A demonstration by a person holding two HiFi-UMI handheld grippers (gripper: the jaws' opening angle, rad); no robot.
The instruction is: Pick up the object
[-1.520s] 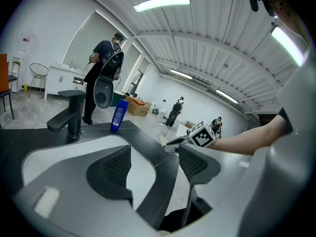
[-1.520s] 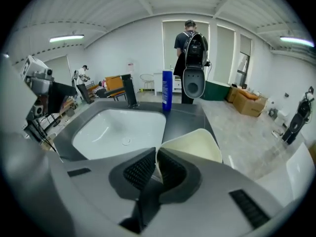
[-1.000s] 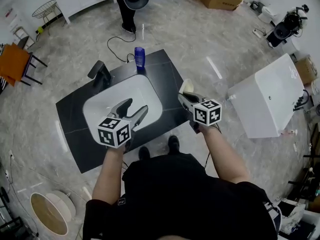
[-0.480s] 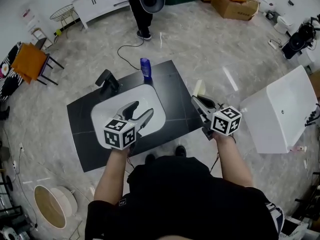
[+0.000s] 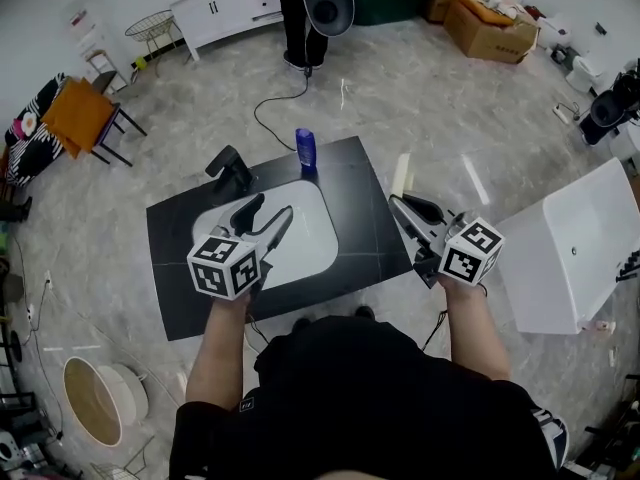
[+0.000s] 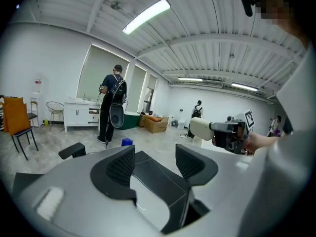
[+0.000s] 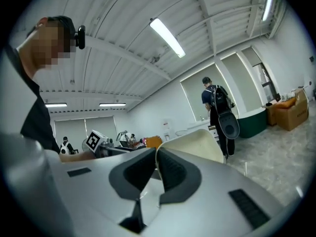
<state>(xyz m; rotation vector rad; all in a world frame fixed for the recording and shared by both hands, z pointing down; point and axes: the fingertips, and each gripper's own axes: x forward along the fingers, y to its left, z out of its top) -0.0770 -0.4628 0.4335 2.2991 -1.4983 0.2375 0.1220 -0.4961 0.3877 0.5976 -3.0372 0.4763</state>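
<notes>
In right tool (image 7: 156, 157) — cream object (image 7: 197, 144) rim clamped | left tool (image 6: 155, 163) closing, empty

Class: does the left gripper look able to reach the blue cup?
Probably yes: the left gripper, fingers closing with nothing between them, faces the blue cup across the sink basin; the faucet stands aside.
</notes>
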